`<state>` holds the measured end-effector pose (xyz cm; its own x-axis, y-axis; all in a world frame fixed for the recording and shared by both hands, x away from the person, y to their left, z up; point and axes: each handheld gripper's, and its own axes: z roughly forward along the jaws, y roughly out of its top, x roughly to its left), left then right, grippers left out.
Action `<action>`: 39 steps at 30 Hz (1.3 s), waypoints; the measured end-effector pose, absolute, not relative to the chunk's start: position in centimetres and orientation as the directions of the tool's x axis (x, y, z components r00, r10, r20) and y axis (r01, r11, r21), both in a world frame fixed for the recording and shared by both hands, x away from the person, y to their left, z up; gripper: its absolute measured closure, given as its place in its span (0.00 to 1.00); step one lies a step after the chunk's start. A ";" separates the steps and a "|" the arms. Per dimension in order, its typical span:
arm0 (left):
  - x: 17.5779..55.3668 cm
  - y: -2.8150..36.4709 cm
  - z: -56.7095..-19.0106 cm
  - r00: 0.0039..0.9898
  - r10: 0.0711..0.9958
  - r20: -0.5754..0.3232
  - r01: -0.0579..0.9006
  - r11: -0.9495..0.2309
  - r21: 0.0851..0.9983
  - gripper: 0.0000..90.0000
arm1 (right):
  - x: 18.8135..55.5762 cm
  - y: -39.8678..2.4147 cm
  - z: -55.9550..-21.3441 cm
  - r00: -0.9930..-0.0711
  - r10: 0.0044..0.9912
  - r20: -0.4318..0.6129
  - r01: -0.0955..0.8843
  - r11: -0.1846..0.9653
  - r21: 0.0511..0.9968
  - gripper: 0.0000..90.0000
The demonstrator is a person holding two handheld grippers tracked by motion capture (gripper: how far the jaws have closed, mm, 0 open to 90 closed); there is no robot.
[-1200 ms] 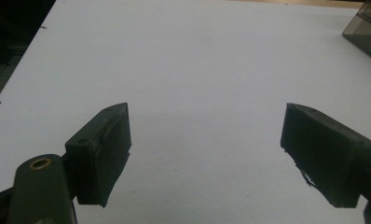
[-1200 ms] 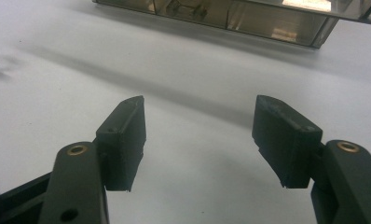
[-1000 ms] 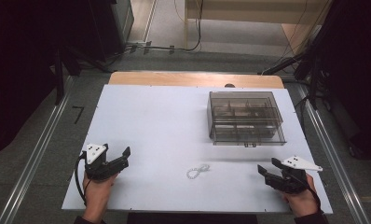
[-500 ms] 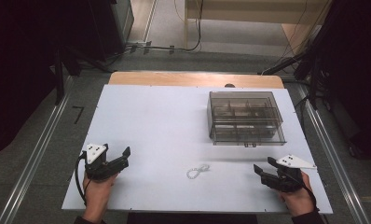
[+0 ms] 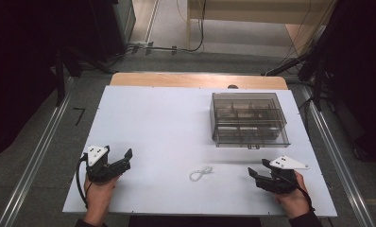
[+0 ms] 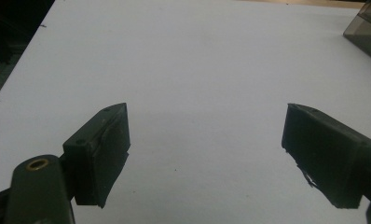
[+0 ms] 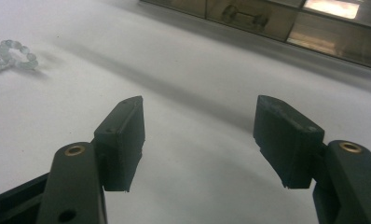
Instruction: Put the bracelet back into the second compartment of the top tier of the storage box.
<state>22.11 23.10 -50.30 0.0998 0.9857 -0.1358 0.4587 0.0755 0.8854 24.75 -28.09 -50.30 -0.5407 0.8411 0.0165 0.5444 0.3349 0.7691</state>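
Note:
A small string of pale beads (image 5: 200,173) lies on the white table (image 5: 167,132) near the front middle; it also lies at the far left of the right gripper view as the beads (image 7: 9,53). A smoky clear plastic drawer box (image 5: 249,119) stands at the back right, its front wall (image 7: 277,23) ahead of the right jaws. My left gripper (image 5: 125,157) rests at the front left, open and empty (image 6: 207,149). My right gripper (image 5: 256,171) sits at the front right, open with nothing between its fingers (image 7: 200,135), to the right of the beads.
A wooden strip (image 5: 198,80) runs along the table's far edge. Metal rails (image 5: 39,156) flank the table on both sides, with dark equipment and cables on the floor beyond. A corner of the drawer box (image 6: 367,28) shows at the upper right of the left gripper view.
My right gripper has shifted slightly left toward the beads. The left gripper, the beads and the box have kept still.

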 end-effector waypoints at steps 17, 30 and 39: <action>22.1 23.1 -50.3 0.100 0.986 -0.134 0.460 0.073 0.885 0.17 | 25.0 -26.2 -50.5 -0.587 0.809 0.016 0.534 0.373 0.759 0.36; 22.1 23.2 -50.3 0.101 0.985 -0.136 0.460 0.075 0.885 0.17 | 25.2 -24.6 -50.8 -0.625 0.781 0.016 0.524 0.404 0.749 0.36; 22.1 23.2 -50.3 0.101 0.985 -0.137 0.462 0.076 0.884 0.17 | 25.2 -23.8 -50.9 -0.642 0.766 0.017 0.518 0.417 0.747 0.36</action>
